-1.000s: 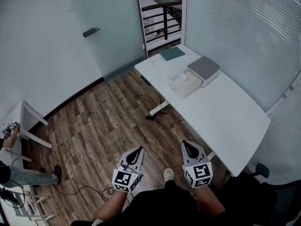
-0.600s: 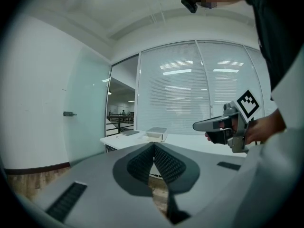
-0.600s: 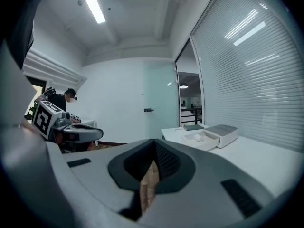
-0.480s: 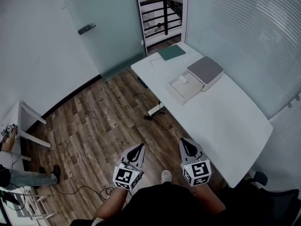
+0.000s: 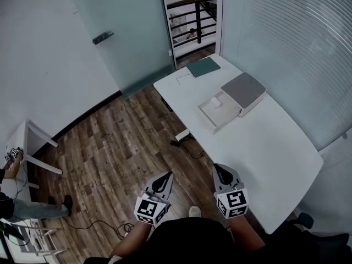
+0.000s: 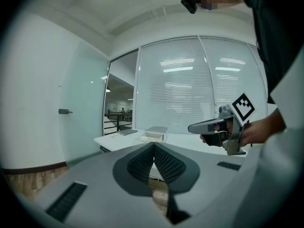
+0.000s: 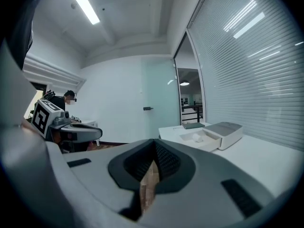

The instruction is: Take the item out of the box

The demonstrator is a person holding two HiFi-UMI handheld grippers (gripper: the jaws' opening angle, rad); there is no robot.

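Judging from the head view and the right gripper view, the item (image 5: 216, 101) is a small white lump. It is probably light and perhaps soft, though it is too small to tell. A gentle pinch across its middle should be enough. It lies in the open tray (image 5: 212, 116), which sticks out of the box (image 5: 243, 90) toward eight o'clock. The box stands on the table (image 5: 275, 147), well apart from the grippers, at about one o'clock. The left gripper (image 5: 165, 176) and the right gripper (image 5: 219, 169) both have their jaws pressed together and carry nothing.
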